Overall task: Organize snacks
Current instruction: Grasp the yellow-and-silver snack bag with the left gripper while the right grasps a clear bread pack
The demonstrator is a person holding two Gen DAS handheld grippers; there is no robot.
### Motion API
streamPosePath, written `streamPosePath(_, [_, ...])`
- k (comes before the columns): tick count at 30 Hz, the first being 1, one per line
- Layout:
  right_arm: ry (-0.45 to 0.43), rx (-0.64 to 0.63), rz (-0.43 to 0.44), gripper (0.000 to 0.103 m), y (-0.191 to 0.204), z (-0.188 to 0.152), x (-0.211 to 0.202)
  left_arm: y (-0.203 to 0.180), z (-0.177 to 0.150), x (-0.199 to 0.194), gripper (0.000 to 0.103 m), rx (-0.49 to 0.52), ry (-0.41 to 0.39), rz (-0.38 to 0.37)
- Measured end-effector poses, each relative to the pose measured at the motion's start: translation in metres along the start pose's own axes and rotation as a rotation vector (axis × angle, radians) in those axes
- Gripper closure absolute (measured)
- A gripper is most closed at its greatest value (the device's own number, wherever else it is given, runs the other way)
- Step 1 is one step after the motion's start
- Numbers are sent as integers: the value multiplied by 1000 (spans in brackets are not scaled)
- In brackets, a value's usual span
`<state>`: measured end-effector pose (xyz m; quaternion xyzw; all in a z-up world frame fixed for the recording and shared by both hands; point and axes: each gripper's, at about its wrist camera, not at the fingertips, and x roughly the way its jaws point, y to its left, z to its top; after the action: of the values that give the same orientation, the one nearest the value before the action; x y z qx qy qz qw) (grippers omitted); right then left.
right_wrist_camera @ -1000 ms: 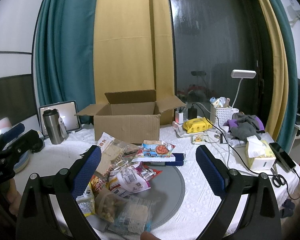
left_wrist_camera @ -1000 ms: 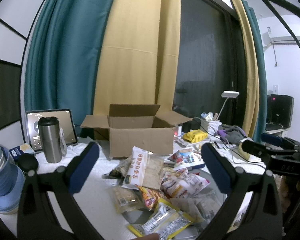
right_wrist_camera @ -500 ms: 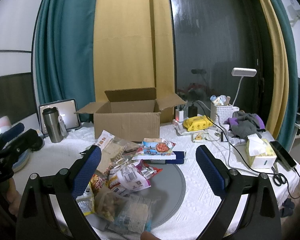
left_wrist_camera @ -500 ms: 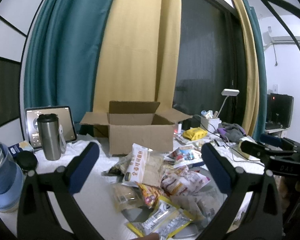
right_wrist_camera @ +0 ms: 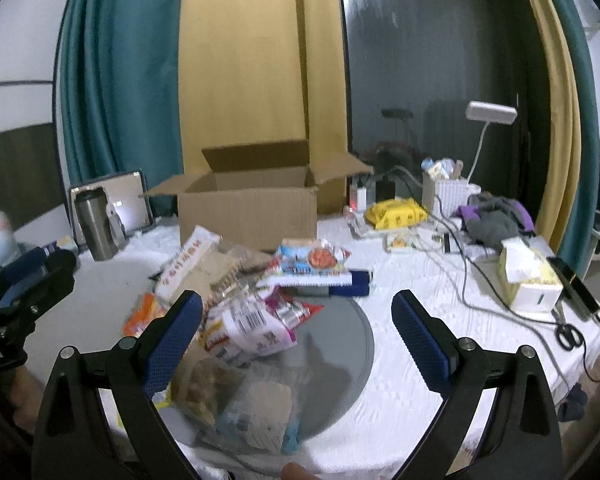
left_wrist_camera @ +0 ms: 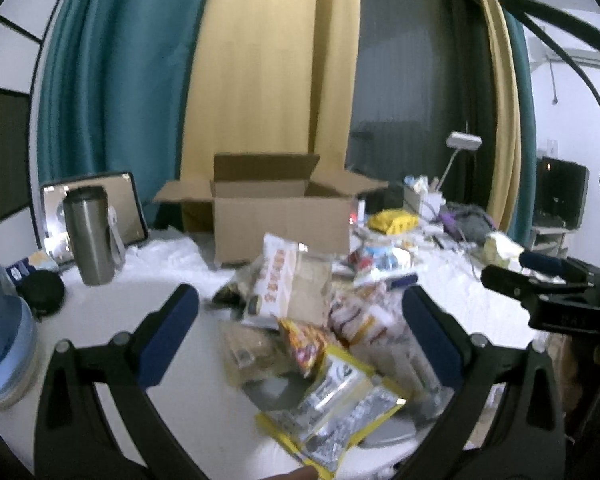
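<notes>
Both wrist cameras look forward and slightly down over the table, each framed at the bottom by its own spread fingers. The left view sits further left, the right view further right. Both share the cardboard box [left_wrist_camera: 280, 216] [right_wrist_camera: 248, 208] at centre and the snack pile [left_wrist_camera: 312, 320] [right_wrist_camera: 240, 312] below it.

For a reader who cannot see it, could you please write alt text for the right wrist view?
The open right gripper hovers empty above a heap of snack packets on a white-clothed table, partly over a grey round mat. An open cardboard box stands behind the heap; the left gripper shows at the left edge.
</notes>
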<state>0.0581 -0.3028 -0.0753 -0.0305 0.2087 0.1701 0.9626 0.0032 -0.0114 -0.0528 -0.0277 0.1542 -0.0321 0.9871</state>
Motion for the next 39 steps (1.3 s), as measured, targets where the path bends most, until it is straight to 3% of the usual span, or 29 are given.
streamPosePath(10, [128, 8, 3, 6, -2, -25, 33, -6, -40, 32, 1, 61, 188, -59])
streamPosePath(24, [325, 21, 119, 6, 10, -62, 74, -10, -77, 59, 1, 143, 368, -136])
streamPosePath(31, [378, -10, 130, 27, 18, -69, 84, -8, -80, 74, 1, 142, 407, -180])
streamPosePath(34, [380, -10, 134, 31, 18, -70, 84, -7, -78, 75, 16, 119, 408, -207])
streamPosePath(39, [375, 11, 142, 46, 11, -67, 85, -15, -74, 70, 41, 140, 394, -227])
